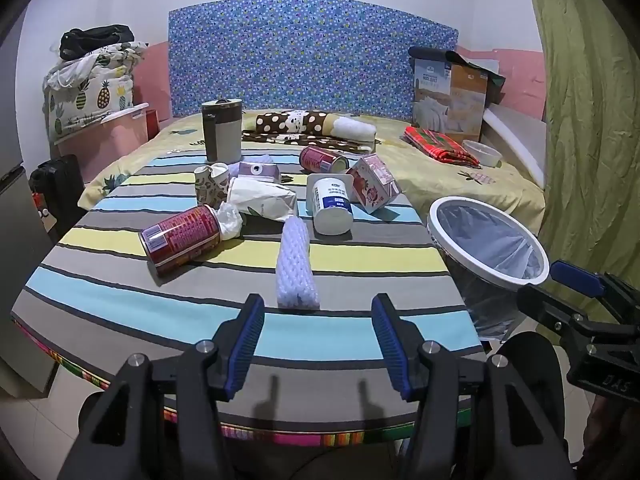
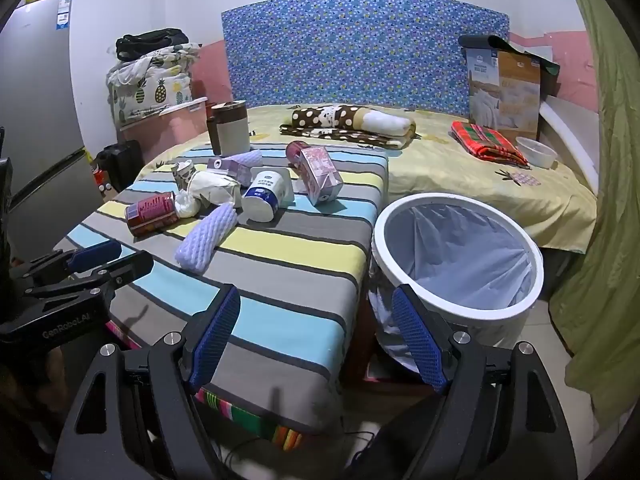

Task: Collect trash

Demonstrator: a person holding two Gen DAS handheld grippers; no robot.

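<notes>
1. Two hand-held grippers are hovering at the near edge of a table (image 1: 120,292) draped in a striped cloth, with litter spread across its top.
2. The left gripper (image 1: 318,344) is pointing down at the near edge, its blue-padded fingers (image 1: 244,344) standing well apart and holding nothing; a white foam net sleeve (image 1: 296,264) is lying just beyond them, not touched.
3. The right gripper (image 2: 320,338) is hanging over the table's near right corner, its fingers (image 2: 212,340) spread wide and empty, one over the cloth and the other in front of the bin.
4. A white-rimmed bin (image 2: 456,308) lined with a pale plastic bag is standing on the floor just beside the table's right edge, open at the top.
5. A red can (image 1: 182,238) is lying on its side toward the left edge, with a crumpled white wad (image 1: 230,220) touching its open end.
6. Behind it, a creased paper bag (image 1: 262,198) and a crushed paper cup (image 1: 210,184) are resting near the middle.
7. A white tub with a blue label (image 1: 332,204) is lying tipped over at the centre, and a pink carton (image 1: 372,184) is leaning just beside it toward the right edge.
8. A second red can (image 1: 322,160) is lying at the far edge, near a small lilac box (image 1: 258,172) and a tall brown-and-grey jug (image 1: 222,130) standing upright at the far left corner.
9. Beyond the table a bed (image 1: 460,188) is carrying a dotted rolled blanket (image 1: 316,124), a red checked cloth (image 1: 440,146) and a white bowl (image 1: 482,154).
</notes>
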